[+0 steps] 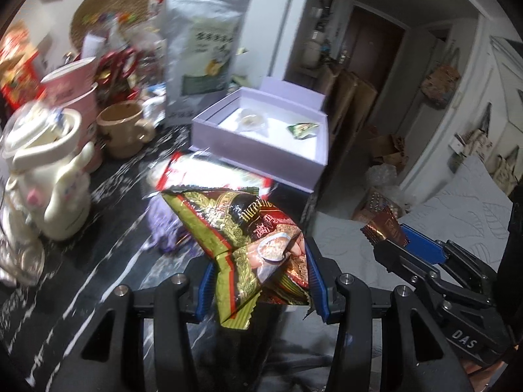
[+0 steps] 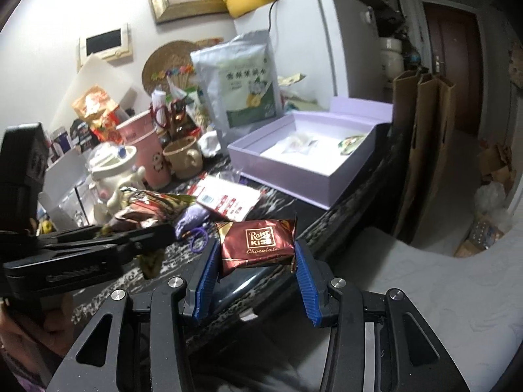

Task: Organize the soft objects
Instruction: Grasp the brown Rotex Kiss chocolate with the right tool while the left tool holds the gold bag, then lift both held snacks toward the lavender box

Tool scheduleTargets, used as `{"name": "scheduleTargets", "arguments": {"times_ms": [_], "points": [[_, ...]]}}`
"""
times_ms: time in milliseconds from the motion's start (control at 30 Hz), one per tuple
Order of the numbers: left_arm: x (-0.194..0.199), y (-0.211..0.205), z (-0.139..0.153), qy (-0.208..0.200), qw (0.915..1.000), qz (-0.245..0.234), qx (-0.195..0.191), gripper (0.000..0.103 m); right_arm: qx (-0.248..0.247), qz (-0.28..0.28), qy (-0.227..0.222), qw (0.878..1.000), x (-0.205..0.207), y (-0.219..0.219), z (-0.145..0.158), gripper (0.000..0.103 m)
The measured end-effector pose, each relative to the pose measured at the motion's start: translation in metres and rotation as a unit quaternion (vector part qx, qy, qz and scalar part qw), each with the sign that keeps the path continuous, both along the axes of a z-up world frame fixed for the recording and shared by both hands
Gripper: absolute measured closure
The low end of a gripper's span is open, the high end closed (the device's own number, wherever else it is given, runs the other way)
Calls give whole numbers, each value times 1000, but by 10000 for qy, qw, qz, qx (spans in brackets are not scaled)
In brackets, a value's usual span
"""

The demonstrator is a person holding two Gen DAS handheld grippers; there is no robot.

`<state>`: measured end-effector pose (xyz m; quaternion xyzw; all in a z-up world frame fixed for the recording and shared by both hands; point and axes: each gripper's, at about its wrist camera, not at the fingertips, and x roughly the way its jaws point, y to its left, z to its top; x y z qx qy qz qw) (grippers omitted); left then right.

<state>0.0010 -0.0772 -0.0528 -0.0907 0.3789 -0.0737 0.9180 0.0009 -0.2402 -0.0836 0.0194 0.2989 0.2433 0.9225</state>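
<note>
Pinched between the left gripper's (image 1: 261, 281) blue fingers (image 1: 205, 290) sat a crumpled green-and-red snack packet (image 1: 242, 232), raised above the dark marbled desk (image 1: 108, 228). Likewise, the right gripper (image 2: 256, 263) clamped a maroon chocolate packet (image 2: 258, 241) between its fingers (image 2: 307, 281). Beyond both stood an open lilac box (image 2: 287, 176), holding two small wrapped items.

Green-gold and dark red printed snack packet (image 1: 248, 245) at lower centre of the left wrist view, between blue ribbed pads (image 1: 318, 289). Maroon chocolate wrapper (image 2: 258, 243) with gold lettering at centre of the right wrist view. Pale lilac box (image 2: 304, 160), white inside. Black tabletop (image 1: 108, 245) streaked with white. Pink cup (image 2: 143, 150); beige mug (image 2: 184, 156).
</note>
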Motion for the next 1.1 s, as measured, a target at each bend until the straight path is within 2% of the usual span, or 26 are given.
{"name": "scheduleTargets", "arguments": {"times_ms": [433, 900, 1100], "points": [[37, -39, 47, -599, 9959, -645, 190, 55, 237, -359, -267, 9987, 8, -45, 39, 58], [107, -63, 98, -1262, 9875, -894, 290, 55, 321, -615, -996, 9926, 62, -67, 88, 58], [136, -68, 109, -1353, 9861, -918, 308, 55, 353, -733, -1153, 9900, 92, -71, 99, 58]]}}
